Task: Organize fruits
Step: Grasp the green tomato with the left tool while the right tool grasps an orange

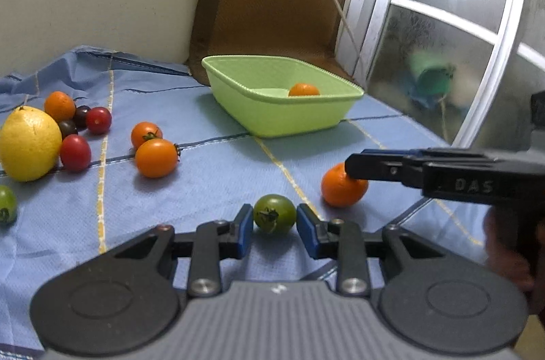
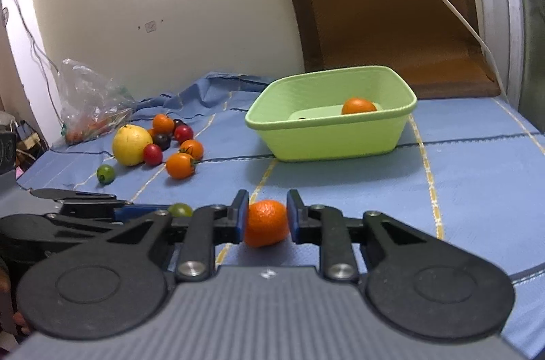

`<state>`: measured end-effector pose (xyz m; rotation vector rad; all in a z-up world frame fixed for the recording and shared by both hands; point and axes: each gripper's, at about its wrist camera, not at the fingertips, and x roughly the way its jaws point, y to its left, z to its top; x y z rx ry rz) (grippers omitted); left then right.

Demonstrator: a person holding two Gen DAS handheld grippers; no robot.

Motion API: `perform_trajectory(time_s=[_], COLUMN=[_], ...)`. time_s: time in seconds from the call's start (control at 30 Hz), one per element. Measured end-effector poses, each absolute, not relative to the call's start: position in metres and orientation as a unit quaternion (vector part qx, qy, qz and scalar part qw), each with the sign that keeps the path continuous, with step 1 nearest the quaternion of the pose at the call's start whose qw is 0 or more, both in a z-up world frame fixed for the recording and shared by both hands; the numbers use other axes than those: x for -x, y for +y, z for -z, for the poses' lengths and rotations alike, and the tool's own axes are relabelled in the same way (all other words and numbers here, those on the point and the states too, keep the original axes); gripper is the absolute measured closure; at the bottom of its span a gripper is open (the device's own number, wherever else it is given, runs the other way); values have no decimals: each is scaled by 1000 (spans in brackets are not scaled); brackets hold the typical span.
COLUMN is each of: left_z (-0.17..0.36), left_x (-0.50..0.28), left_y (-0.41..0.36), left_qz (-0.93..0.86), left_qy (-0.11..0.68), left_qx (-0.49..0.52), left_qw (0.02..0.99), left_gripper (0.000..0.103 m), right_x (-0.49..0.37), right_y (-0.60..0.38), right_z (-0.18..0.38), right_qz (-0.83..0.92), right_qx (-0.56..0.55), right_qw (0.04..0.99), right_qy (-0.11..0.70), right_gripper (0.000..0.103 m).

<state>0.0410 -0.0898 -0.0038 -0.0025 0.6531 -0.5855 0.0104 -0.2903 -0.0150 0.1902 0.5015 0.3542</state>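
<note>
Left wrist view, left to right: green tomato (image 1: 6, 205) at the frame edge, big yellow citrus (image 1: 29, 144), small orange (image 1: 59, 106) behind it, two dark tomatoes (image 1: 81, 115) and two red cherry tomatoes (image 1: 75, 152) bunched against the citrus, then two orange tomatoes (image 1: 156, 157) touching each other, all on the blue cloth (image 1: 211, 176). Left gripper (image 1: 274, 220) is spread, blue pads either side of a green tomato (image 1: 274, 212); small gaps on both sides, no contact visible. That tomato sits on the cloth between the fingertips, stem end with calyx facing the camera and slightly left; near round, no clear long axis. Behind it, a green plastic tub (image 1: 282, 118) holds one orange (image 1: 304, 90). To the right, a mandarin (image 1: 343, 186) lies on the cloth with the right gripper's finger across its top.

Right wrist view, left to right: clear plastic bag (image 2: 90, 101) by the wall, same fruit cluster beside it, the left gripper low at the left with the green tomato just past it. Right gripper (image 2: 266, 218) has both blue pads against the mandarin's (image 2: 265, 223) sides, pinching it; it rests low on the cloth, slightly taller than wide, long axis about upright; stem end not visible. Green tub (image 2: 327, 138) lies behind, brown cushion (image 2: 385, 15) against the wall.
</note>
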Motion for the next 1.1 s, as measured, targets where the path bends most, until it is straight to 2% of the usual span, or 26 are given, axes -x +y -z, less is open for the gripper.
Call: perform_trajectory(time_s=[0.1,0.23,0.27,0.47,0.53,0.73,1.1], left_z=[5,1,0,1,4,4,6], left_x=[-40,-41,-40,-41,-42,-49,-51], left_y=[-92,-92,-92,-97,-98,-100,-97], left_qz=[273,264,265,262,260,258,268], left_qy=[316,315,312,313,316,314,312], left_qx=[-4,-5,-5,-18,-18,-11,13], left_qw=[908,911,912,913,912,914,911], left_gripper=[71,66,65,65,65,59,74], right_x=[-6,-2,-1,-1,-3,-8,-4], right_y=[-291,-289,-290,-291,-292,-292,-287], right_z=[19,21,22,28,31,39,40], right_qz=[-186,-193,-195,-187,-186,-183,-172], right_qx=[-93,-81,-82,-67,-66,-65,-50], right_qw=[948,949,949,951,950,947,951], right_qy=[242,236,235,237,241,256,254], right_gripper=[74,56,55,53,50,50,51])
